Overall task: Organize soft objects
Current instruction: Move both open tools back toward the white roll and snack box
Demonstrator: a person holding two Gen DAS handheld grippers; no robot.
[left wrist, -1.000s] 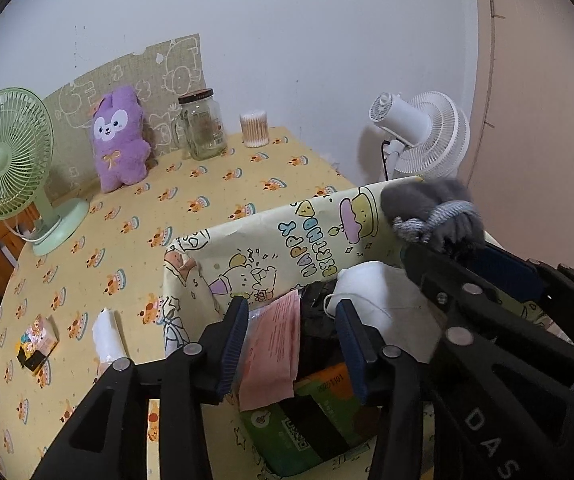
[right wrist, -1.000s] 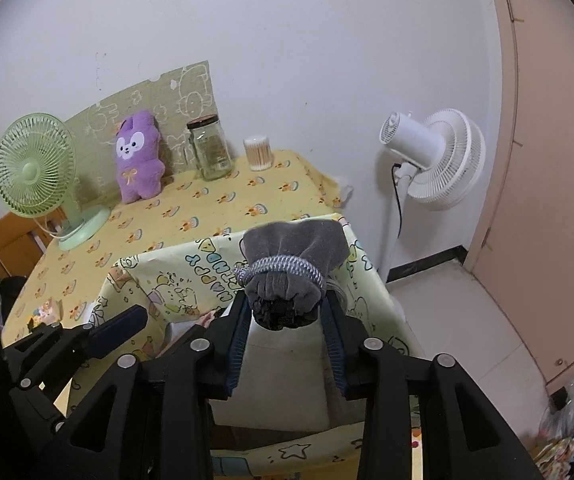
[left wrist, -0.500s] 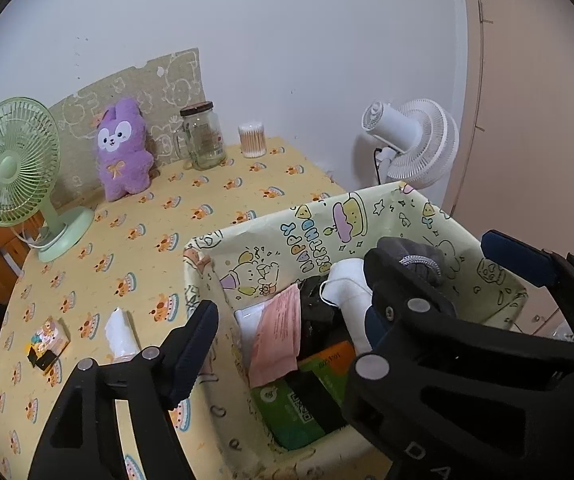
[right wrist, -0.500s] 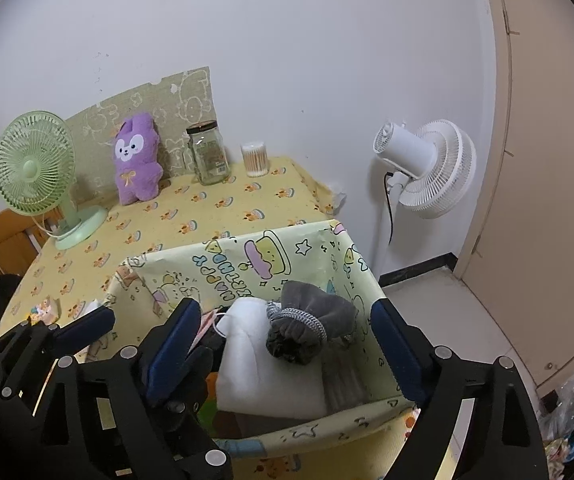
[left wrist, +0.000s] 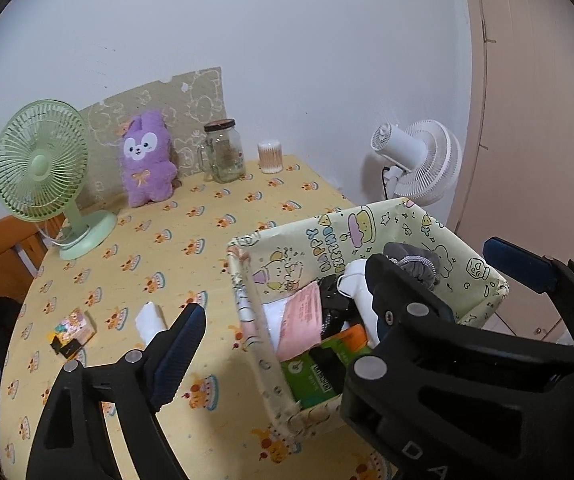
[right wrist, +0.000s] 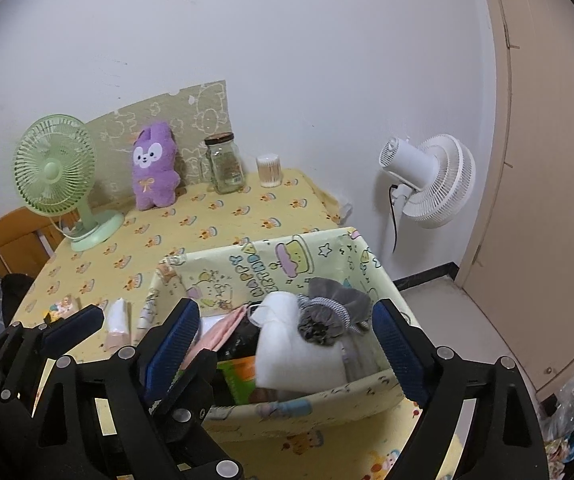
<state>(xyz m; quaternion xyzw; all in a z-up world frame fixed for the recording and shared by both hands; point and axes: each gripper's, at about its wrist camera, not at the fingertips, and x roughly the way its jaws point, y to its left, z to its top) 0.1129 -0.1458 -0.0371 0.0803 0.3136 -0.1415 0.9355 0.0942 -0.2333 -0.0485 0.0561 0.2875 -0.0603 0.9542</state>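
The grey pouch (right wrist: 337, 312) lies inside the box (right wrist: 299, 402), on top of a white bundle (right wrist: 287, 344) at the right side of the heap, its gathered, silver-banded mouth turned toward the near rim. It sits between the spread jaws of the right gripper (right wrist: 287, 340) but below and ahead of them, touching neither pad, so that grasp is released and empty. In the left wrist view the pouch (left wrist: 415, 262) shows only partly, behind the right gripper's black frame.

The left gripper (left wrist: 283, 316) is also empty, its jaws opening; one dark blue pad hangs over the yellow surface (left wrist: 191, 240) just left of the box wall, the other is hidden by the right gripper's body.

Outside the box, the nearest soft-looking thing is a small white packet (left wrist: 149, 320), lying on the surface just ahead of the left gripper's visible pad, its long axis running roughly away from the camera. In my judgement the left hand is the nearer one for it. The purple plush (left wrist: 147, 160) leans against the card at the far edge, well apart from both hands and more to the left side, so it too would fall to the left hand.
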